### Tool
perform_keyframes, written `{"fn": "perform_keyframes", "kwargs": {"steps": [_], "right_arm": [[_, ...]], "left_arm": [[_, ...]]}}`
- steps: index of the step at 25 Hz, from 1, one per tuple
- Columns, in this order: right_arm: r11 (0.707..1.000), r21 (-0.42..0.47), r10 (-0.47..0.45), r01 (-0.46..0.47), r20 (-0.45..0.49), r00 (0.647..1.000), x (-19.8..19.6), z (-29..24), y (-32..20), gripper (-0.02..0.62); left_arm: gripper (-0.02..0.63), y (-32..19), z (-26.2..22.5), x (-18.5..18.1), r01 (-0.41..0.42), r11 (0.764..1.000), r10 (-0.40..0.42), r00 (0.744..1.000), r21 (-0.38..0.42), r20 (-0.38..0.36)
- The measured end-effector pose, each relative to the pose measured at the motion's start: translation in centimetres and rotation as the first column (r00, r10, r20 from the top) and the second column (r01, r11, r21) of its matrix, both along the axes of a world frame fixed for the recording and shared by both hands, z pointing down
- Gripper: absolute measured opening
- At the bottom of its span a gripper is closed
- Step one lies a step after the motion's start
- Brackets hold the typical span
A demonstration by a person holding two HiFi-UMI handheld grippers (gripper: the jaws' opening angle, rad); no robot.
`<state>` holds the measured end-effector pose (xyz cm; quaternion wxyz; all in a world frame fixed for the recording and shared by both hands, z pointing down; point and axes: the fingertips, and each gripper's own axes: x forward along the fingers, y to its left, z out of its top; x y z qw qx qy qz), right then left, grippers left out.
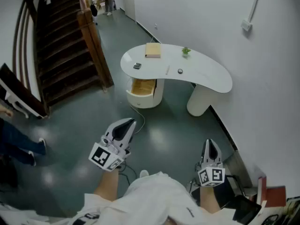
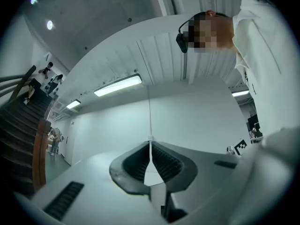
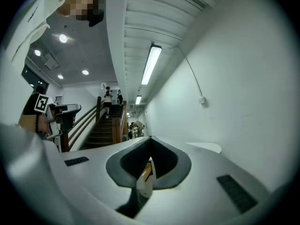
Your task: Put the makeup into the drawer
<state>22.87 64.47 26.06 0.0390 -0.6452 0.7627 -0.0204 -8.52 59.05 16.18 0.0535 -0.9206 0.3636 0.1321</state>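
A white curved desk (image 1: 211, 78) stands ahead against the wall. On it lie a small dark compact (image 1: 137, 65), a thin stick (image 1: 167, 70) and a small round item (image 1: 180, 71). The drawer (image 1: 143, 86) in the desk's round pedestal is pulled open and shows a wooden inside. Both grippers are held far short of the desk, over the floor. My left gripper (image 1: 127, 123) (image 2: 150, 142) is shut and empty, tilted slightly up. My right gripper (image 1: 210, 143) (image 3: 150, 139) also looks shut with nothing in it, and the pedestal (image 3: 146, 175) shows below its tips.
A tan box (image 1: 153, 49) and a small green plant (image 1: 186, 51) also sit on the desk. A wooden staircase (image 1: 61, 46) rises at the left, and a person's legs (image 1: 18, 144) are beside it. A cable (image 1: 138, 114) runs over the grey floor. Red books (image 1: 274, 193) lie at the lower right.
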Motion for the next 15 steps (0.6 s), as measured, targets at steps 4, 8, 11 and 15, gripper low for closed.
{"fn": "perform_keyframes", "kwargs": {"steps": [4, 8, 11, 15], "right_arm": [[1.000, 0.000, -0.006, 0.006, -0.002, 1.000, -0.3, 0.0, -0.4, 0.017], [1.000, -0.008, -0.021, 0.021, -0.003, 1.000, -1.0, 0.3, -0.8, 0.017], [0.999, -0.016, -0.033, 0.033, -0.003, 0.999, -1.5, 0.7, -0.9, 0.017], [0.997, -0.030, -0.064, 0.064, 0.003, 0.998, -3.1, 0.8, -1.9, 0.017]], "left_arm": [[0.036, -0.3, 0.0, -0.1, 0.000, 1.000, 0.000, 1.000, -0.004, -0.001], [0.035, -0.5, 0.4, -0.4, 0.006, 1.000, -0.006, 1.000, -0.007, 0.000], [0.036, -0.4, 0.8, -0.8, 0.011, 1.000, -0.011, 1.000, -0.015, 0.000], [0.035, -0.7, 1.1, -2.1, 0.026, 0.999, -0.027, 1.000, -0.031, -0.011]]}}
